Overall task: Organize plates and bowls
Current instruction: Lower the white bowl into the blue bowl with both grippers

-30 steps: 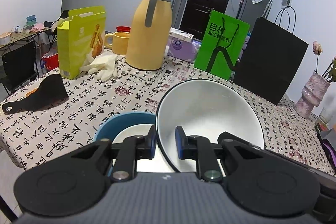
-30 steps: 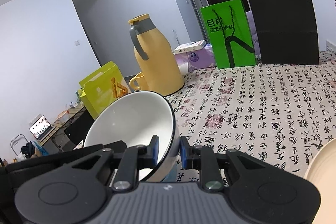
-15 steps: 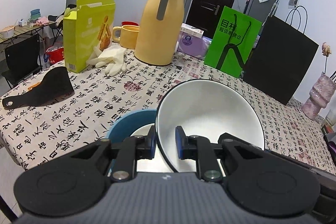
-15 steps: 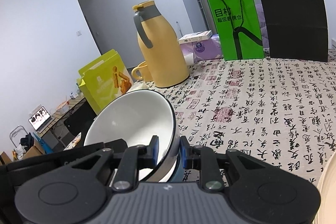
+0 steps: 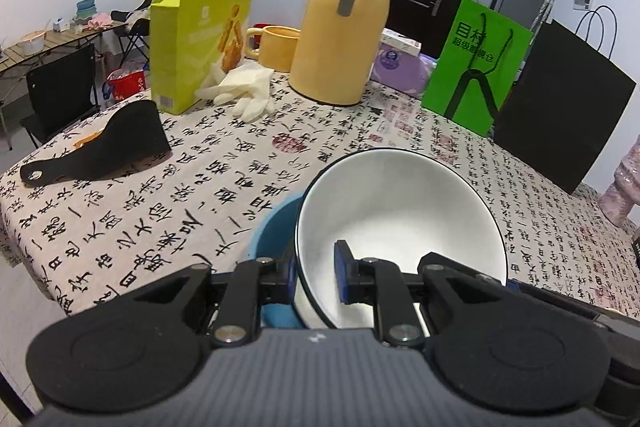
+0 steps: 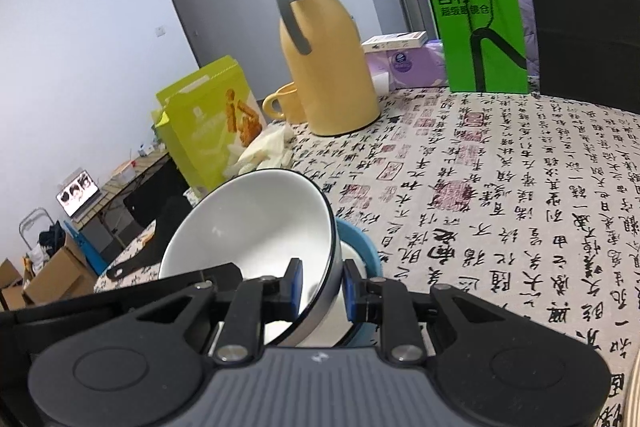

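Observation:
A white bowl with a dark rim (image 5: 400, 211) is held tilted between both grippers. My left gripper (image 5: 316, 273) is shut on its left rim, and my right gripper (image 6: 322, 283) is shut on its right rim (image 6: 256, 227). Under and beside the white bowl sits a blue bowl (image 5: 276, 231) with a white inside, also in the right wrist view (image 6: 362, 247). Most of the blue bowl is hidden behind the white bowl and the fingers. The pale edge of a plate (image 6: 634, 387) shows at the far right.
On the patterned tablecloth (image 5: 192, 195) stand a yellow thermos jug (image 5: 340, 23), a yellow mug (image 5: 276, 45), a green box (image 5: 196, 39), white gloves (image 5: 244, 89), a black scoop (image 5: 104, 143), a green bag (image 5: 476, 67) and a black bag (image 5: 560, 107). A pink vase (image 5: 624, 183) is at the right edge.
Both grippers, with the white bowl in them, have moved lower and closer over the blue bowl. The table objects now sit higher and larger in both views.

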### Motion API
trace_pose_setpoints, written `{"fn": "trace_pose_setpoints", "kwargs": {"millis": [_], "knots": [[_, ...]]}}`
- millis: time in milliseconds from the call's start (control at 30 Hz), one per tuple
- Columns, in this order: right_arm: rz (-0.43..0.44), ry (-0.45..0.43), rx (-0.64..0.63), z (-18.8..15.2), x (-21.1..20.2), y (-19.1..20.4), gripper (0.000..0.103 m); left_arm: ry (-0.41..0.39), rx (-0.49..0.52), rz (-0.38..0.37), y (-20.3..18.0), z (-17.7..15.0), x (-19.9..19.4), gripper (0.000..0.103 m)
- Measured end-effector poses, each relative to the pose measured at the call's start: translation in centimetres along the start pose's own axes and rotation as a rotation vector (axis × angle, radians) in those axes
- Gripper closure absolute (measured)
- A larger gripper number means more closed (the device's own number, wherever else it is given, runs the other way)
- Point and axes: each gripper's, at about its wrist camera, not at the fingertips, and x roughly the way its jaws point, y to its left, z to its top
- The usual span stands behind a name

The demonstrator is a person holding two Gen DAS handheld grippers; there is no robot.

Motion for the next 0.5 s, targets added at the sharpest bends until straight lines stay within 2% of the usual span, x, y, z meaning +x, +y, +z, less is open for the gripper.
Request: {"fn": "trace_pose_setpoints", "kwargs": {"millis": [500], "knots": [[-0.044,0.040,-0.089,-0.4,1.7,0.7,0.083,0.018,0.017,0.013,0.4,-0.7,1.2,0.085]]}}
